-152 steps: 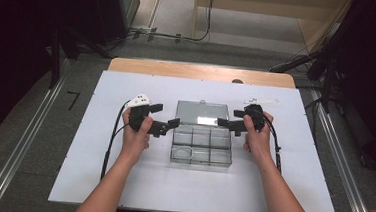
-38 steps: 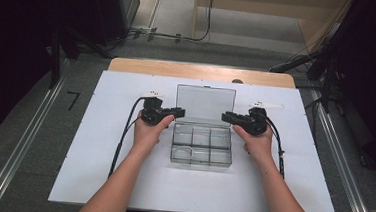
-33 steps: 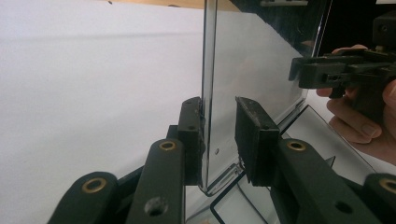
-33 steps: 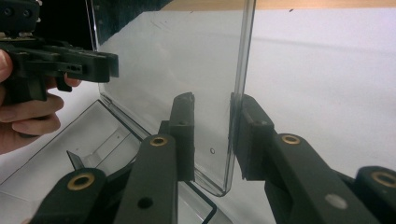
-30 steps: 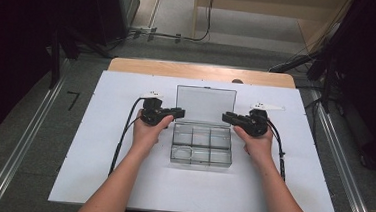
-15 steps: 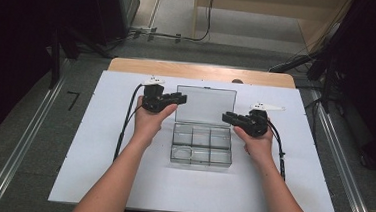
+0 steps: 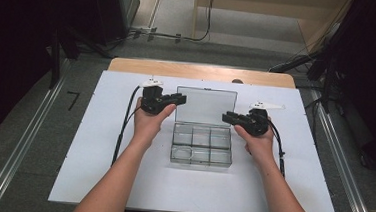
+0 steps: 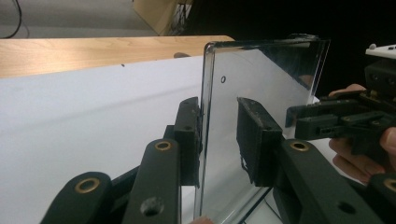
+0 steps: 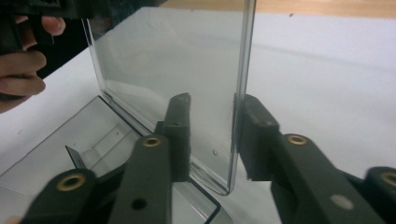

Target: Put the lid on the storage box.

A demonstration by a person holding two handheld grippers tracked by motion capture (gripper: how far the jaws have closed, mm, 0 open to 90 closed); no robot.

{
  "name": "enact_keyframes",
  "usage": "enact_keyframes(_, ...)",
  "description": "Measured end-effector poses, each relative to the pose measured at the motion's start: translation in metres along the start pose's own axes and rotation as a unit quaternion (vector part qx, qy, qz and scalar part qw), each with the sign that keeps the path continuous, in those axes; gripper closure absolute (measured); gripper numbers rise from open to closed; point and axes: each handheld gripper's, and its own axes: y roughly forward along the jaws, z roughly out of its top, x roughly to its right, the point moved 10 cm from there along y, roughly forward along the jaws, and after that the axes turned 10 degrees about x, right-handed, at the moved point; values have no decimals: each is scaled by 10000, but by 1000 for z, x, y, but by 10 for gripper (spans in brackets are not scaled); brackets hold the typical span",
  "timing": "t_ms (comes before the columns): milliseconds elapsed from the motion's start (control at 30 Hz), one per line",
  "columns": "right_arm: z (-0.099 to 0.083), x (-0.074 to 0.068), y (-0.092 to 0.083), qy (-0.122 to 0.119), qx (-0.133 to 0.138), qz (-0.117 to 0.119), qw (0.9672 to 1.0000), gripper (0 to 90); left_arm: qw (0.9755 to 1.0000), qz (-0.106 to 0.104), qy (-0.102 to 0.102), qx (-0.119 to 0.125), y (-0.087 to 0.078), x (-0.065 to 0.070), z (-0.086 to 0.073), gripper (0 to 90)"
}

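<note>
One clear compartment box (image 7: 202,145) is set open at the centre of the white board (image 7: 98,145).

Six compartments are counted, contents not discernible; its lid (image 7: 206,106) is raised toward 12 o'clock, long axis 9-to-3; two grippers flank the lid: left gripper (image 8: 219,140) and right gripper (image 9: 212,135), jaws parted around its edges.

A white board (image 7: 121,171) lies flat under both hand-held grippers and reaches well past them on each side. A wooden table edge (image 7: 198,70) shows beyond the grippers, at the far side of the board. Further beyond, cables (image 7: 171,34) run across a grey floor (image 7: 33,140).
</note>
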Motion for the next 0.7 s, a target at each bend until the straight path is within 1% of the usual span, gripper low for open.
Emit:
enact_keyframes(67, 6, -1, -2, -1, 74, 4, 10000, 584, 10000, -34, 25, 15, -2, 1, 0, 697)
enact_keyframes(167, 16, -1, -5, -65, 155, -98, 9998, 522, 9999, -71, 46, 63, -4, 3, 0, 698)
enact_keyframes(233, 23, -1, -8, -115, 206, -176, 9996, 506, 9999, -96, 82, 67, -6, 4, -1, 698)
enact_keyframes(367, 37, -5, -15, -190, 326, -145, 9992, 516, 9998, -136, 102, 83, -9, 7, -1, 695)
enact_keyframes(467, 43, -8, -18, -226, 393, -133, 9989, 541, 9998, -160, 98, 99, -11, 8, -2, 693)
enact_keyframes(600, 47, -12, -19, -300, 412, -170, 9986, 574, 9997, -179, 131, 125, -13, 10, -2, 693)
enact_keyframes(700, 48, -14, -20, -328, 419, -147, 9985, 601, 9996, -201, 150, 129, -15, 11, -3, 693)
